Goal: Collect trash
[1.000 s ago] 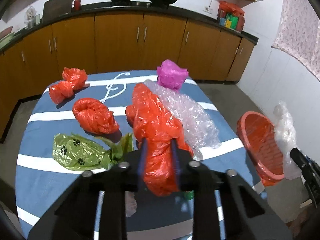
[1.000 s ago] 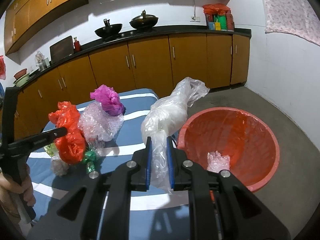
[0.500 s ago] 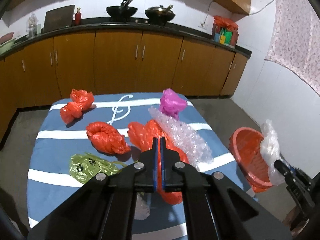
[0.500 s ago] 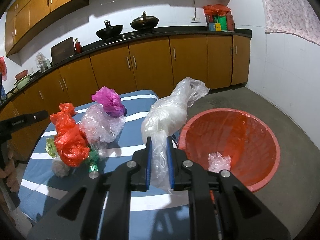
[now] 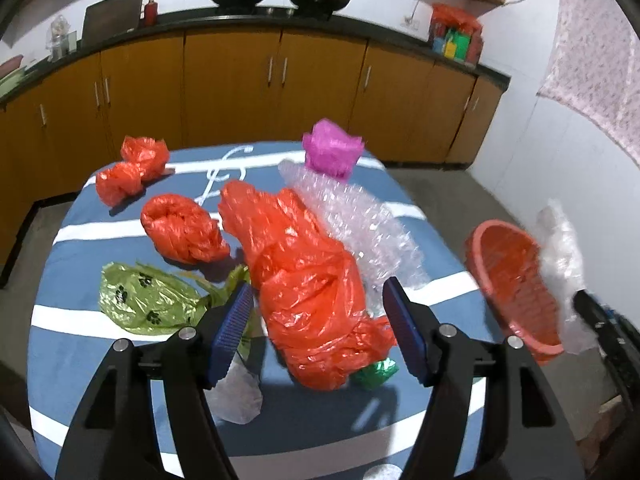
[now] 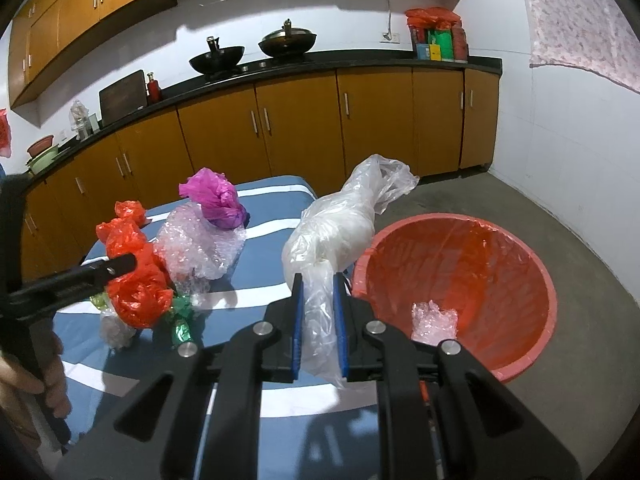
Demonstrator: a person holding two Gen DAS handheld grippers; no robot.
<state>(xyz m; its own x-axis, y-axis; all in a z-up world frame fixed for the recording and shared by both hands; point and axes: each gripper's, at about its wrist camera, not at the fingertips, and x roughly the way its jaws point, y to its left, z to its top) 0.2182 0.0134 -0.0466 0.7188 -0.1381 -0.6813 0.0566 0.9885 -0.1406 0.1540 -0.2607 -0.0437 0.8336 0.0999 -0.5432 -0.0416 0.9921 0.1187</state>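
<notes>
Right now the left gripper (image 5: 320, 328) is opening, its blue pads (image 5: 231, 326) spread either side of a big crumpled red bag (image 5: 308, 280) on the blue striped table (image 5: 120, 360); the pads do not press on it. Crowding that bag are a sheet of bubble wrap (image 5: 360, 224) touching its right side, a pink bag (image 5: 332, 152) at the wrap's far end, a knotted red bag (image 5: 182, 228) to the left, and another red bag (image 5: 130, 170) near the far left corner. A green bag with paw prints (image 5: 148, 300) lies just beside the left pad, a small clear scrap (image 5: 236, 392) sits under it, and a shiny green wrapper (image 5: 376, 372) peeks out below the big red bag.

The right gripper (image 6: 318, 320) is pressed together, pinching a long clear plastic bag (image 6: 340, 224) that stands up between its pads. Just beyond it on the floor sits the red basin (image 6: 532, 280), off the table's edge, with one crumpled clear piece (image 6: 434, 318) already inside. In the right view a hand (image 6: 48, 384) grips the left tool's handle at the left edge. Wooden cabinets (image 6: 300, 120) and two woks (image 6: 248, 54) line the back wall.
</notes>
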